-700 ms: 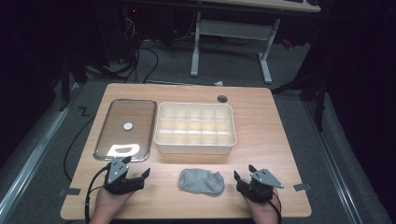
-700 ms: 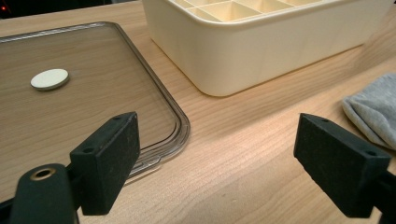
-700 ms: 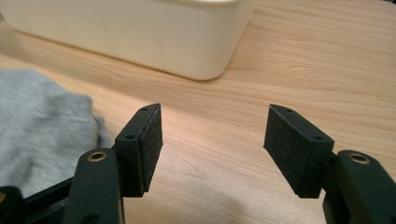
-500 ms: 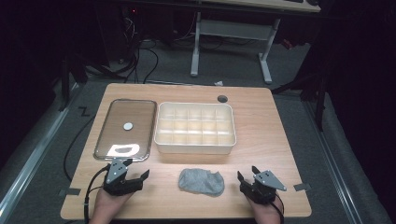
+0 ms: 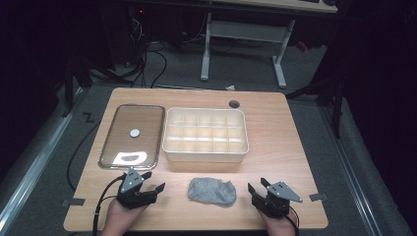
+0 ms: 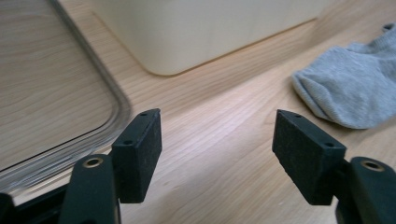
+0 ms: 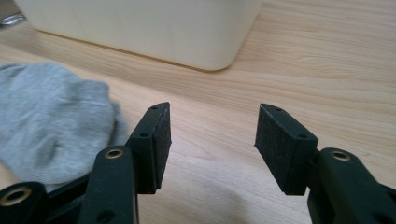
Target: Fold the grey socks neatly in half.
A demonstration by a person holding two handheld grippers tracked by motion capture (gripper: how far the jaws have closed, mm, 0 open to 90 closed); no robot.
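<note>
Grey sock [image 5: 212, 191] lies flat on the desk [image 5: 275, 123] just short of the cream divided box [image 5: 205, 133], long axis running side to side between left gripper [image 5: 153, 188] and right gripper [image 5: 256, 189], both with fingers apart, empty, about equally near.

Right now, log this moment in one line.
left gripper: open, empty | right gripper: open, empty | grey sock: flat between them, untouched | divided bin: empty
</note>
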